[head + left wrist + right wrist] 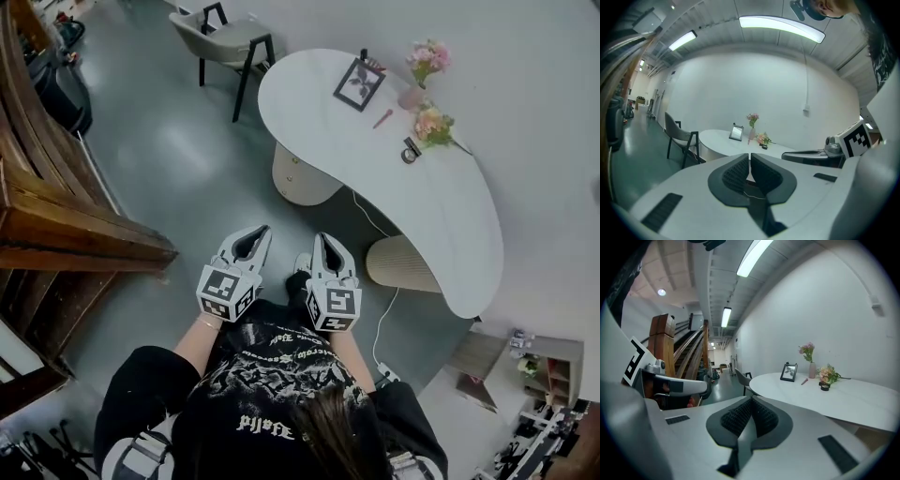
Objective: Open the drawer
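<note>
Currently: left gripper [251,240] closed, empty; right gripper [325,246] closed, empty; held side by side. Drawer: not discernible in any view. White table [450,216] ahead-right, right gripper nearer.

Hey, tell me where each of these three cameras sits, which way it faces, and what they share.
Head view: on the person's head, facing steeply down; shows shirt, left gripper, right gripper.
Left gripper view: on the left gripper, along its shut jaws toward the chair; right gripper at right.
Right gripper view: on the right gripper, along its shut jaws; left gripper at left.
Shared: all three show the white table and picture frame.
</note>
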The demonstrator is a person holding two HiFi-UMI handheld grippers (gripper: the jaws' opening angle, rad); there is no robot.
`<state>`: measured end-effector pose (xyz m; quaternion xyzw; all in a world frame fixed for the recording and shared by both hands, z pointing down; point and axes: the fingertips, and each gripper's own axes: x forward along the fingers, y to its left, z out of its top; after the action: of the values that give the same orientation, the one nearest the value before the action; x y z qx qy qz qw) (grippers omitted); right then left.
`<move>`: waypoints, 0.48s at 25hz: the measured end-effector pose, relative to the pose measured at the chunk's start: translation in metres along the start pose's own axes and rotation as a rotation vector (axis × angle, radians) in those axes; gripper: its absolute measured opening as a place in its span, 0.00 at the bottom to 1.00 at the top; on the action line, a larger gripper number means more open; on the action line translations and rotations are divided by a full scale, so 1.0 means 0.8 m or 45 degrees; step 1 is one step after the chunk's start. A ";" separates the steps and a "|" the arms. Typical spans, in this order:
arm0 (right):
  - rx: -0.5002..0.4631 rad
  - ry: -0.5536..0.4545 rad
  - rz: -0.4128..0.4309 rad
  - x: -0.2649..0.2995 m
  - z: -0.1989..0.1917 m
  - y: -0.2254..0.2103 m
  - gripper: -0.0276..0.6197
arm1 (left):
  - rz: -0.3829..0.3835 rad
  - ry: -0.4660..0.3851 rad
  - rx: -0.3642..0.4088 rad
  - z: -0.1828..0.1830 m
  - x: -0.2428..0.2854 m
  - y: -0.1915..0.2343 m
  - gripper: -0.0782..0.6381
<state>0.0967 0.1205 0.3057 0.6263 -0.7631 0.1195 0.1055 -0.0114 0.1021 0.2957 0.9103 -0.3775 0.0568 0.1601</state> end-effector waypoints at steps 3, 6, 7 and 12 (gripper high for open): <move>-0.008 0.027 0.042 0.024 -0.001 -0.020 0.08 | -0.004 -0.010 -0.001 0.007 0.024 -0.001 0.15; 0.003 0.044 0.073 0.045 0.004 -0.044 0.08 | 0.041 -0.001 -0.017 0.012 0.049 0.004 0.15; 0.006 0.047 0.084 0.053 0.006 -0.051 0.08 | 0.062 0.003 -0.029 0.012 0.058 0.008 0.15; -0.020 0.060 0.163 0.091 0.016 -0.080 0.08 | 0.130 0.024 -0.054 0.015 0.105 0.016 0.15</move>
<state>0.1453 0.0366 0.3195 0.5724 -0.7998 0.1348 0.1204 0.0391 0.0332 0.3062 0.8857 -0.4231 0.0655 0.1797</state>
